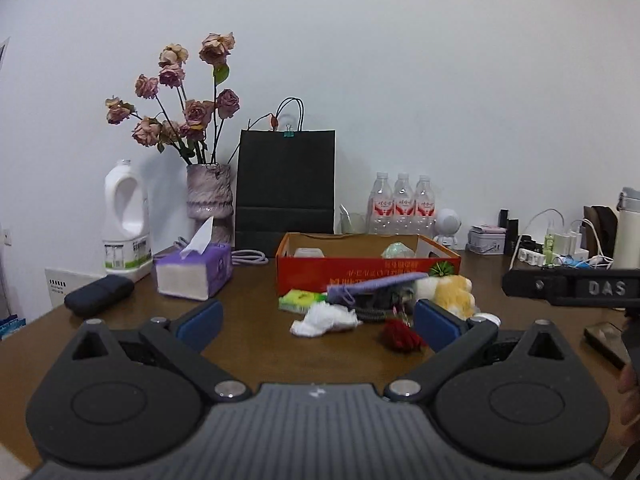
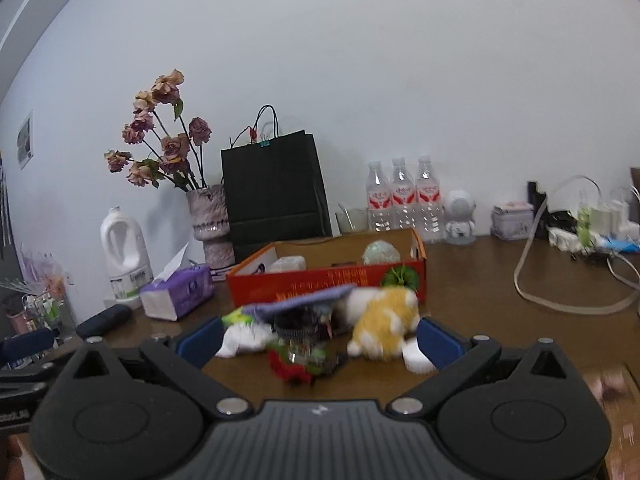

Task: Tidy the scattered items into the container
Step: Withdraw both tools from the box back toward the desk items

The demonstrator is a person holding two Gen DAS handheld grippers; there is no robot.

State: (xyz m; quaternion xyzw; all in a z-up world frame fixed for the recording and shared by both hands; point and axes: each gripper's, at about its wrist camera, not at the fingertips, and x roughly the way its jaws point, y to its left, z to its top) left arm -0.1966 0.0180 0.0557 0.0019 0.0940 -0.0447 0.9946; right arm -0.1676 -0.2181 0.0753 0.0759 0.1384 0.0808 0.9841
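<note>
Both grippers, left (image 1: 318, 322) and right (image 2: 319, 338), have fingers spread, empty. The plush (image 2: 384, 326) before the box (image 2: 320, 280) is soft, light: pinch its body.

Scattered pile (image 1: 372, 304) blocks the box's (image 1: 304, 270) near wall; bare table (image 1: 256, 344) before it.

The cardboard box (image 1: 366, 270) has a red-orange front with pale lettering and a green striped melon print at its right end. Near it lie a yellow-and-white plush toy (image 1: 448, 292), a white crumpled cloth (image 1: 324, 320), a dark red tassel (image 1: 400, 336), a lavender strip (image 1: 376, 284) and what may be a green-and-yellow packet (image 1: 300, 300), on a dark brown tabletop (image 1: 248, 344). Far left, the tissue pack (image 1: 194, 274) is purple and white
</note>
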